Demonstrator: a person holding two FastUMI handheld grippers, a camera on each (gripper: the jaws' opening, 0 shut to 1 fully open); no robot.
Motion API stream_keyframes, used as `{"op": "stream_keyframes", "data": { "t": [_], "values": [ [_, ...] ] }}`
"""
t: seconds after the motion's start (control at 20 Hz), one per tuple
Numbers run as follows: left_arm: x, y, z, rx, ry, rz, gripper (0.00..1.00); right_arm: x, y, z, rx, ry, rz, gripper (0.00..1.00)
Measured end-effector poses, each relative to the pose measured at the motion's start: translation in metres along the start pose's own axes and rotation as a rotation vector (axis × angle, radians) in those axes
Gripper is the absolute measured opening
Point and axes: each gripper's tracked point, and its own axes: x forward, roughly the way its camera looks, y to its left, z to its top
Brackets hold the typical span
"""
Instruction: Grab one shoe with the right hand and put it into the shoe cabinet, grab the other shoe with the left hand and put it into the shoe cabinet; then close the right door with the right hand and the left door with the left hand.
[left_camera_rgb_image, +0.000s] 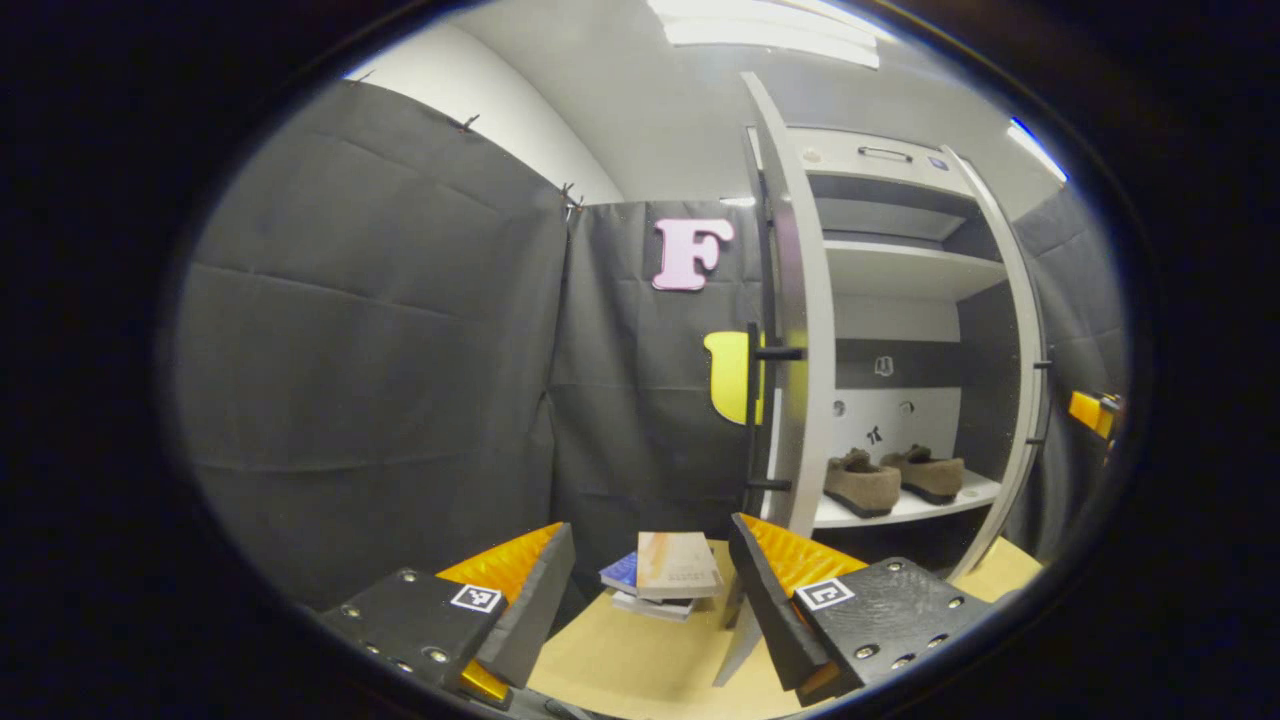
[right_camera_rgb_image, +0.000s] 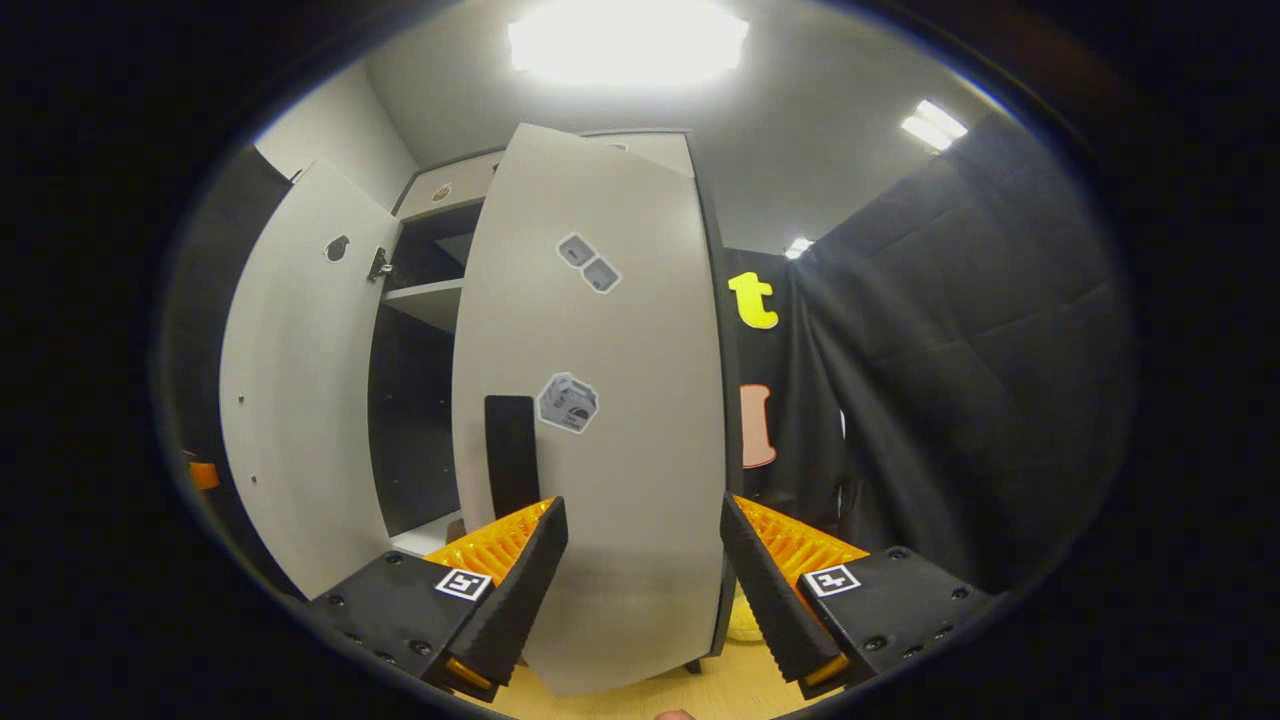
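Facing the shoe cabinet from its left side, my left gripper hangs with its jaws spread apart and nothing between them. In the left gripper view, a small stack of books lies on the wooden table, just left of the cabinet and beyond my fingertips. The cabinet's left door stands open, edge-on toward me, with a dark bar handle on its outer face. Inside the cabinet, on the lowest white shelf, both shoes sit side by side: the nearer brown shoe to the left and the other brown shoe to its right, each with its toe toward the front edge. The cabinet's right door shows as a thin curved edge on the far side of the opening.

In the right gripper view, my right gripper also has its jaws wide apart, empty, held close in front of the right door. That door is partly swung across the cabinet opening, with a dark handle near its left edge and grey stickers on its face.
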Motion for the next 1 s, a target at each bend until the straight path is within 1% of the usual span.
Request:
{"op": "stream_keyframes", "data": {
  "t": [0.1, 0.15, 0.4, 0.6, 0.8, 0.85, 0.9, 1.0],
  "values": [
    [0.016, 0.005, 0.011, 0.002, -0.020, 0.013, 0.89, -0.012, -0.017, -0.004, -0.006, 0.005, -0.028, 0.97],
    [0.026, 0.006, 0.014, 0.003, -0.026, 0.017, 0.96, -0.017, -0.025, -0.007, -0.002, 0.013, -0.038, 0.97],
    [0.063, -0.001, 0.027, -0.004, -0.033, 0.015, 0.97, -0.041, -0.065, -0.020, 0.001, 0.049, -0.109, 0.97],
    [0.068, -0.006, 0.034, 0.058, -0.062, 0.037, 0.96, -0.052, -0.089, -0.021, 0.007, 0.047, -0.150, 0.97],
    [0.063, -0.011, 0.033, 0.066, -0.064, 0.020, 0.96, -0.053, -0.093, -0.028, 0.023, 0.053, -0.146, 0.98],
    [0.061, -0.015, 0.034, 0.069, -0.066, 0.006, 0.82, -0.051, -0.091, -0.031, 0.023, 0.056, -0.137, 0.98],
    [0.059, -0.022, 0.037, 0.069, -0.066, -0.011, 0.85, -0.051, -0.090, -0.033, 0.019, 0.060, -0.129, 0.98],
    [0.051, -0.049, 0.034, 0.066, -0.066, -0.046, 0.91, -0.049, -0.086, -0.036, 0.011, 0.065, -0.115, 0.98]
  ]
}}
